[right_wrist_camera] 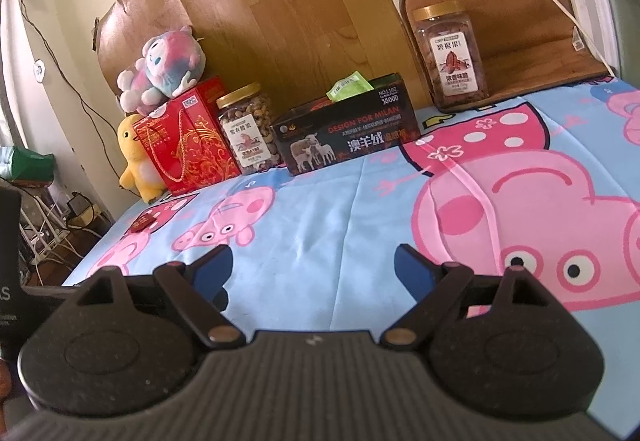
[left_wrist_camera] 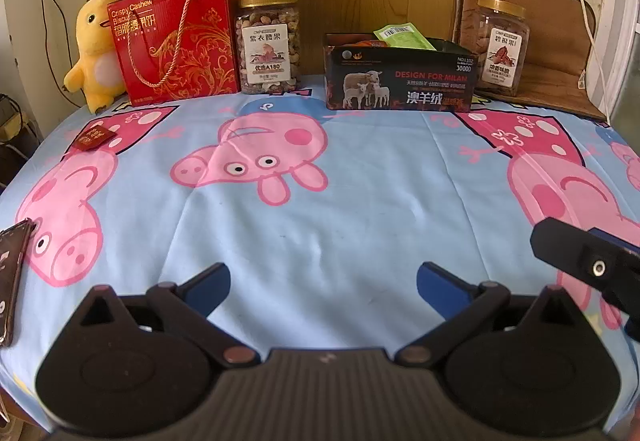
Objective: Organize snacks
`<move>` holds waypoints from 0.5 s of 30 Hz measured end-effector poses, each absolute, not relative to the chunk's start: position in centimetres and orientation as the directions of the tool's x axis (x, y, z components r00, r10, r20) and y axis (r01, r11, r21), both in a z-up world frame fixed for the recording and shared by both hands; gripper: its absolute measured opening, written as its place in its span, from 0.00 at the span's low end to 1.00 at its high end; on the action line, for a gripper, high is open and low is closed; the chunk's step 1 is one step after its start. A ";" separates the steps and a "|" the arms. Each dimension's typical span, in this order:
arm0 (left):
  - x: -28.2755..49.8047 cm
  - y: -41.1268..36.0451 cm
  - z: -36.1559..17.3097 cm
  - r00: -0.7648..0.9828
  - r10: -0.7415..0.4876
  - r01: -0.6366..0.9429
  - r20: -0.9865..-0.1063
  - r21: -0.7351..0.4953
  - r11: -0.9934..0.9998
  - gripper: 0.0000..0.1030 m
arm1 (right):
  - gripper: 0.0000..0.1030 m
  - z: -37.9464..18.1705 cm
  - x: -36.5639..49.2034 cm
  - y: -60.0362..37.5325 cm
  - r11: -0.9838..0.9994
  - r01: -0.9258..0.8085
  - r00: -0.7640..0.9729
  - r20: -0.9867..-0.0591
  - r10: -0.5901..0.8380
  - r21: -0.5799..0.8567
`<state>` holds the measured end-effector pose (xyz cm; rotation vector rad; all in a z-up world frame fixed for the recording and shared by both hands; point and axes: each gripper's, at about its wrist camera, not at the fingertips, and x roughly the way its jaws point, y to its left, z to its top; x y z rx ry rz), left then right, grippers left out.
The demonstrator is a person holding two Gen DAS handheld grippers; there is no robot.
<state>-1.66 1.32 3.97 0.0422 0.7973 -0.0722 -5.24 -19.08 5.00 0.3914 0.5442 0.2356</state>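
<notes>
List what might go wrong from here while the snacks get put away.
The small red packet lies flat near the cloth's left edge; a grab could bunch the cartoon pig cloth or nudge it off. The green packet pokes from the open black box and may catch. Both the left gripper and right gripper are open, empty.

Light blue cloth point(left_wrist_camera: 320, 225) with pink cartoon pigs, red gold-scrolled gift bag point(left_wrist_camera: 176, 41), black sheep-printed box point(left_wrist_camera: 400, 81), yellow plush point(left_wrist_camera: 94, 53)

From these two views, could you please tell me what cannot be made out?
- Black box contents: both views, its front wall hides all but a green packet.
- Small red packet print: too small in both.
- Dark object: left view, cut off by the left edge.
- Yellow plush: right view, partly behind the red bag.
</notes>
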 end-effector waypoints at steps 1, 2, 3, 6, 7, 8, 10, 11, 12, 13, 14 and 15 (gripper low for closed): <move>-1.6 1.3 4.0 0.697 -0.049 0.082 -0.715 0.011 0.997 1.00 | 0.87 5.0 -5.2 -19.1 0.900 -0.114 0.831 -0.456 0.318 0.420; -1.6 1.3 4.1 0.699 -0.049 0.081 -0.714 0.011 0.997 1.00 | 0.87 5.0 -5.2 -19.1 0.900 -0.114 0.832 -0.455 0.317 0.420; -1.6 1.4 4.1 0.700 -0.048 0.079 -0.712 0.010 0.997 1.00 | 0.87 5.0 -5.2 -19.0 0.901 -0.115 0.833 -0.454 0.318 0.419; -1.4 1.3 4.2 0.697 -0.052 0.079 -0.715 0.004 0.997 1.00 | 0.87 5.1 -5.2 -18.8 0.903 -0.121 0.831 -0.456 0.319 0.411; -1.4 1.3 4.2 0.698 -0.052 0.078 -0.714 0.004 0.997 1.00 | 0.87 5.2 -5.2 -18.8 0.905 -0.122 0.833 -0.454 0.317 0.407; -1.4 1.3 4.3 0.700 -0.050 0.078 -0.713 0.007 0.997 1.00 | 0.87 5.3 -5.2 -18.8 0.905 -0.122 0.834 -0.452 0.316 0.407; -1.5 1.3 4.4 0.701 -0.052 0.080 -0.711 0.006 0.997 1.00 | 0.87 5.3 -5.2 -18.8 0.904 -0.122 0.834 -0.451 0.317 0.409; -1.5 1.4 4.4 0.702 -0.053 0.080 -0.710 0.004 0.997 1.00 | 0.87 5.4 -5.2 -18.8 0.906 -0.121 0.836 -0.451 0.314 0.406; -1.5 1.4 4.5 0.704 -0.053 0.080 -0.709 0.005 0.997 1.00 | 0.87 5.4 -5.3 -18.8 0.907 -0.121 0.837 -0.449 0.312 0.403; -1.5 1.4 4.5 0.705 -0.052 0.079 -0.708 0.005 0.997 1.00 | 0.87 5.5 -5.3 -18.7 0.908 -0.121 0.839 -0.447 0.310 0.401; -1.5 1.4 4.5 0.705 -0.052 0.078 -0.707 0.004 0.997 1.00 | 0.87 5.5 -5.3 -18.7 0.908 -0.120 0.840 -0.447 0.308 0.401; -1.5 1.5 4.4 0.704 -0.053 0.078 -0.708 0.002 0.997 1.00 | 0.87 5.4 -5.2 -18.7 0.908 -0.120 0.840 -0.447 0.309 0.401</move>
